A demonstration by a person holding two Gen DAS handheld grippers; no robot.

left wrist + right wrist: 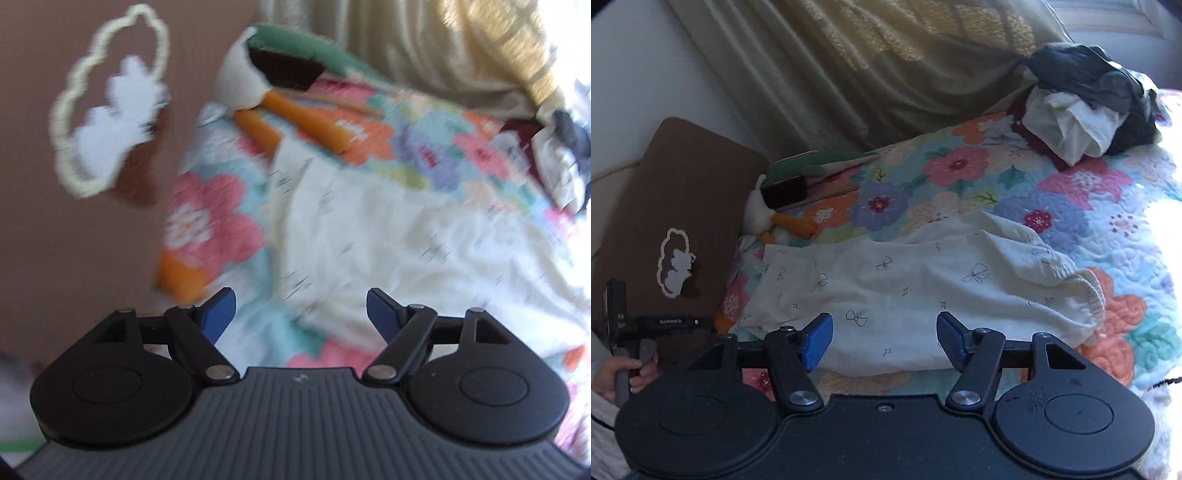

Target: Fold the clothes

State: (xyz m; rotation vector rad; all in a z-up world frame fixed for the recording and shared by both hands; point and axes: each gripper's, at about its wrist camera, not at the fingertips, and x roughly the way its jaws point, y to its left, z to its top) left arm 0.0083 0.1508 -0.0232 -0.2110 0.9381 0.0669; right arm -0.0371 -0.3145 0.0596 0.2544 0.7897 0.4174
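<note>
- While both claws hang released with nothing between the blue pads, the cream garment (916,291) is seen spread on the floral quilt (1071,199) just ahead of the right gripper (884,341);
- the same garment lies beyond the left gripper (301,314); a heap of clothes (1082,110) is seen far ahead, to the right gripper's right.

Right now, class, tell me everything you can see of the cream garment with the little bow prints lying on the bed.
The cream garment looks like thin, soft cotton, printed with small dark line-drawn bows and sparkles. It lies flat and folded lengthwise across the floral quilt, slightly wrinkled. A gathered elastic band bunches at its right end, suggesting trousers or shorts. Neither gripper touches it: the right gripper is open just in front of its near edge. Its left end lies near the brown cushion.
</note>
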